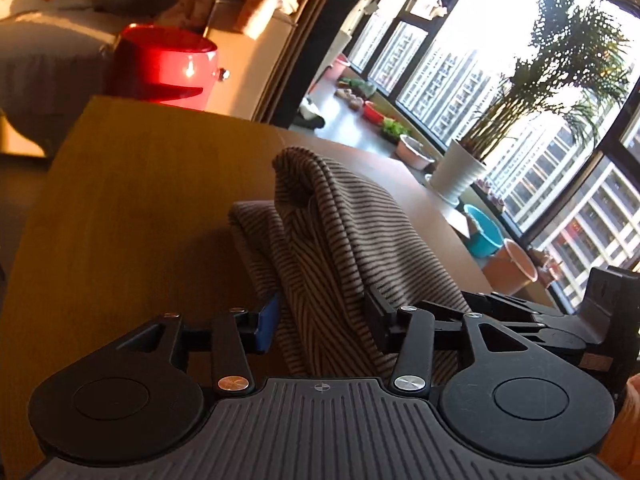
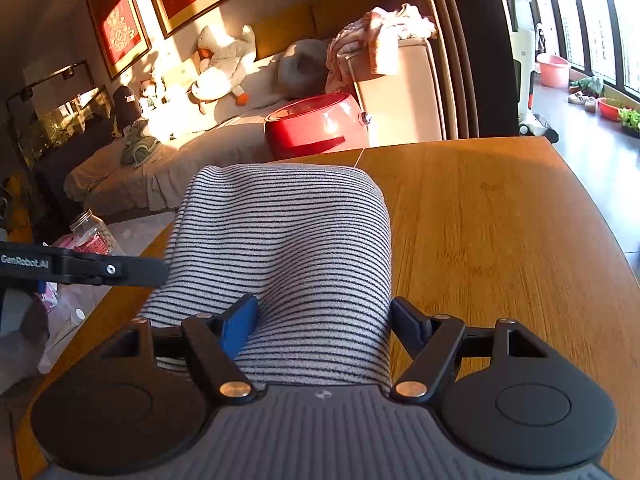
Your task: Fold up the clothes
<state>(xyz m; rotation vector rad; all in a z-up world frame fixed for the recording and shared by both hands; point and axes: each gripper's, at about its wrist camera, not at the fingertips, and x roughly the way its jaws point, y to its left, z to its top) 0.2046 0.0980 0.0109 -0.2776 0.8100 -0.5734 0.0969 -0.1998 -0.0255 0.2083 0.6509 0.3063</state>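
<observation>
A striped grey-and-dark garment (image 1: 344, 236) lies bunched and partly lifted over the wooden table (image 1: 132, 208). My left gripper (image 1: 320, 320) has its jaws set on either side of a thick fold of the garment; the cloth fills the gap. In the right wrist view the same garment (image 2: 288, 240) lies folded on the table (image 2: 500, 240), and my right gripper (image 2: 324, 324) holds its near edge, jaws wide with cloth between them. The left gripper's black body (image 2: 80, 268) shows at the left edge. The right gripper's body (image 1: 560, 320) shows at the right.
A red round pot (image 1: 168, 68) and a sofa with heaped clothes (image 2: 380, 36) stand beyond the table. A bed with a plush goose (image 2: 224, 64) is behind. A white plant pot (image 1: 456, 176) and basins line the window side. A jar (image 2: 92, 232) stands on the floor at left.
</observation>
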